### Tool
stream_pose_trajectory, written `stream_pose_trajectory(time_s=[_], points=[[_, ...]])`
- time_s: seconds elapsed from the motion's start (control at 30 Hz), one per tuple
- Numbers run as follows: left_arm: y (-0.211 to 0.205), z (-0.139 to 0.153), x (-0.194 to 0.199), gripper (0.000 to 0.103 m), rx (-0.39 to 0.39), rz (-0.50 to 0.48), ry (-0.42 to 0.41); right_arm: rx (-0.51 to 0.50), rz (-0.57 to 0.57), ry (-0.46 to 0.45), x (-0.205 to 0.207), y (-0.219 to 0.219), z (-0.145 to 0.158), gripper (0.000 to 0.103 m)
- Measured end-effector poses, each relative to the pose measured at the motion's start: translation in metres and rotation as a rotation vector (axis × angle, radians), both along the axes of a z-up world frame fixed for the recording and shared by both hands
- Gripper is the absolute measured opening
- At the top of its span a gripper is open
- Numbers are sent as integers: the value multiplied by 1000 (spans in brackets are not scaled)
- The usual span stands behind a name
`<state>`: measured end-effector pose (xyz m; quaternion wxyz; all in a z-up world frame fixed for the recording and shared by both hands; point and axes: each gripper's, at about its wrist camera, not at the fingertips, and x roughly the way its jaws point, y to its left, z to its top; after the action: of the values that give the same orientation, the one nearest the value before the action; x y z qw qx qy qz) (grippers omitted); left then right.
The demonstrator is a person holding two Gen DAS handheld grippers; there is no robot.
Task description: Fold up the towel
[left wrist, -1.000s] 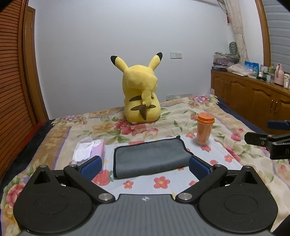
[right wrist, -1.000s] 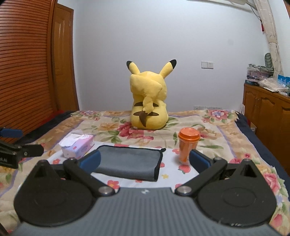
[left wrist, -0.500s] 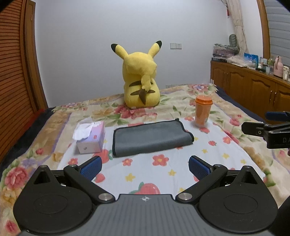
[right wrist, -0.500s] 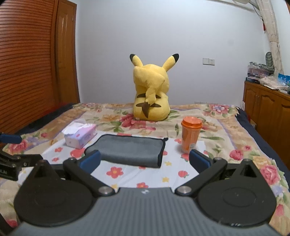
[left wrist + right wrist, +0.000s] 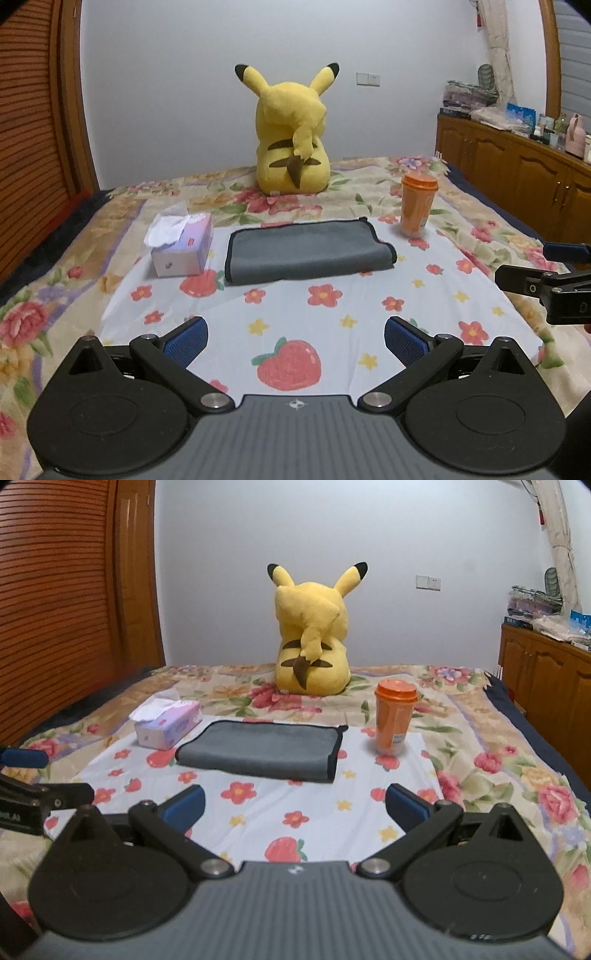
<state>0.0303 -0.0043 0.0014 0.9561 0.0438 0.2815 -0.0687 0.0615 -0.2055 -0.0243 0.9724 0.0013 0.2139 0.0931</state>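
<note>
You hold both tongs, left gripper [image 5: 295,338] and right gripper [image 5: 295,805], open and empty, since the towel [image 5: 306,251] at mid-frame looks folded.

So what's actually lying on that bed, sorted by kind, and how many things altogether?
Towels: 1, the grey towel, folded
Tissue boxes: 1, the tissue box
Cups: 1, the orange cup
Plush toys: 1, the yellow plush
Total: 4
</note>
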Motion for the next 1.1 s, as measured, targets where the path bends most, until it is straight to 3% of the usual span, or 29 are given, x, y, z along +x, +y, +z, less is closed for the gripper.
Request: stream_pose_trajectory(time_s=[0.3,0.6,1.1], points=[[5,-23,8,103,2,25,36,-9,-19,55,10,-1,-20,103],[11,-34,7,103,-8,45,33,-41,-11,47,8,3,-22,103],[11,-23,-8,103,-9,58,-88,-31,-28,13,4,-1,-19,103]])
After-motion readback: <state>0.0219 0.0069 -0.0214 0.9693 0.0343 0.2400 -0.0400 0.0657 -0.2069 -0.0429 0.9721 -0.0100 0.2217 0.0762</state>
